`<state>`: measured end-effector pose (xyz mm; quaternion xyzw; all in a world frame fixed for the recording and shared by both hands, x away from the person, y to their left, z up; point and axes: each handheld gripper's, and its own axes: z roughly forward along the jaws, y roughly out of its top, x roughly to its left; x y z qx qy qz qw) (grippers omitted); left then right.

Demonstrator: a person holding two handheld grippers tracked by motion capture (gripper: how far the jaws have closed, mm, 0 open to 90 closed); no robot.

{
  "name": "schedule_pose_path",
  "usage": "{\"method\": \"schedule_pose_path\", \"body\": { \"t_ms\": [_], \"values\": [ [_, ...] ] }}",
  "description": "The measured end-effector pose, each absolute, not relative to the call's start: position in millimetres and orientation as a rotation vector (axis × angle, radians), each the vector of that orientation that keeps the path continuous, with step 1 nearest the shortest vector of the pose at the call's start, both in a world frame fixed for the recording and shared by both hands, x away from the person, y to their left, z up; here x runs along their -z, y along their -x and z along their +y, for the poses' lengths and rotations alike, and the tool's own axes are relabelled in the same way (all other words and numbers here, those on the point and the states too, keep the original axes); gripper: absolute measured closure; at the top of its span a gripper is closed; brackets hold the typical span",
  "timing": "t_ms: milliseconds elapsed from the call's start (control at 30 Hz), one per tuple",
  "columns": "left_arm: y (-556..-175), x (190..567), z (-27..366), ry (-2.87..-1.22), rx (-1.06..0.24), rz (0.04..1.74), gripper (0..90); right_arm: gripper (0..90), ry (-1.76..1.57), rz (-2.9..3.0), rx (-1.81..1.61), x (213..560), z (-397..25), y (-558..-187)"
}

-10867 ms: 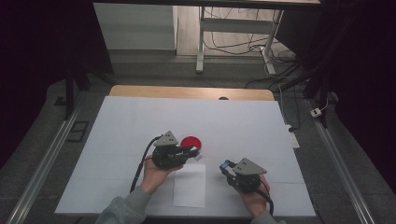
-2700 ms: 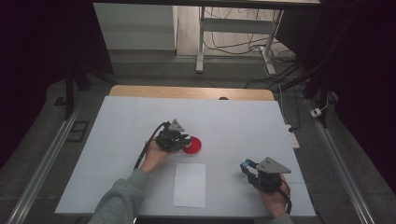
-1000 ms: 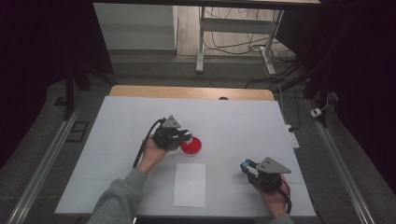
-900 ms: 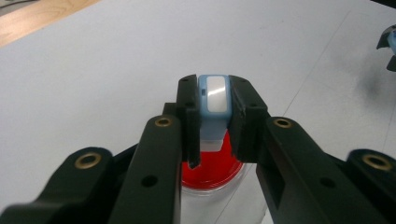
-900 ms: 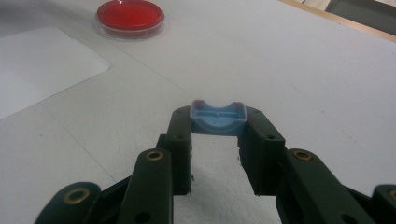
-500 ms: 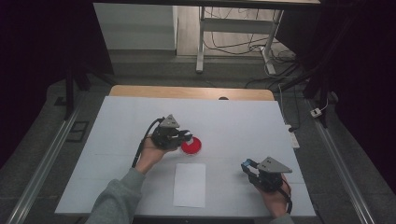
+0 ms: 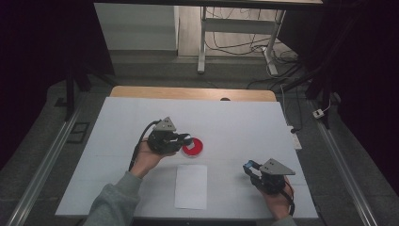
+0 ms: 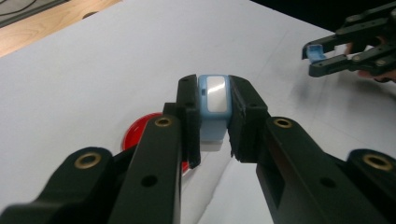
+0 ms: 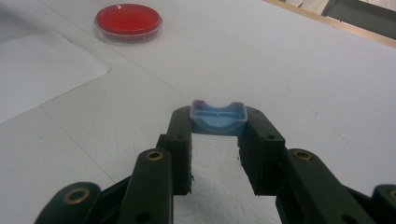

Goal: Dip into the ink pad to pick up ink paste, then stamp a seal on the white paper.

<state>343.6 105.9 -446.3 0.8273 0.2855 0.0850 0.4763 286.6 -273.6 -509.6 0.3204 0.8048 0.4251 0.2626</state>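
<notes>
left hand-held gripper: jaws closed on a pale-blue block with a white face; block clamped upright between the tips, hovering at the near edge of the red dish
right hand-held gripper: jaws part-way open, pinching a small blue cap at the very tips; held low over the tabletop, well apart from the dish
dish: shallow, clear-rimmed, red inside; sits on the tabletop mid-field, just beyond the white sheet
sheet: flat on the tabletop between the two grippers, nearer the person; nothing on it
step: looks like the block and cap are two parts of one piece, now split, one per gripper; left side is carrying the block at the dish, so probably the dip or press of the block into the red
contact: cannot tell if the block touches the dish; in the left gripper view its lower end hides behind the jaws
next move: lower the block straight down into the dish centre, keep the grip firm, avoid nudging the rim since the dish is light and loose
right side: just hold the cap steady, clear of the sheet
risk: cap grip is shallow, tips only; a twist could flick it out
</notes>
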Motion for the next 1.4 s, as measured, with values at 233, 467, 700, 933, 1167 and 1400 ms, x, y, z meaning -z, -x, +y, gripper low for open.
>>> {"method": "schedule_pose_path", "body": {
  "t_ms": [233,467,700,933,1167,1400],
  "values": [
    [-337,444,112,-2.019,-0.189,0.685,75.2,65.6,-0.863,2.178,-1.149,510,-273,-287],
    [-332,445,116,-2.027,-0.171,0.684,75.1,65.6,-0.867,2.175,-1.145,510,-273,-287],
    [-326,443,118,-2.027,-0.170,0.668,75.1,65.5,-0.868,2.178,-1.143,510,-273,-286],
    [-320,442,118,-2.027,-0.170,0.657,75.1,65.6,-0.867,2.177,-1.146,510,-273,-287],
    [-315,443,115,-2.043,-0.168,0.650,75.1,65.5,-0.866,2.181,-1.145,511,-272,-287],
    [-310,443,110,-2.056,-0.162,0.629,75.1,65.6,-0.869,2.182,-1.143,511,-271,-287]
  ]
}}
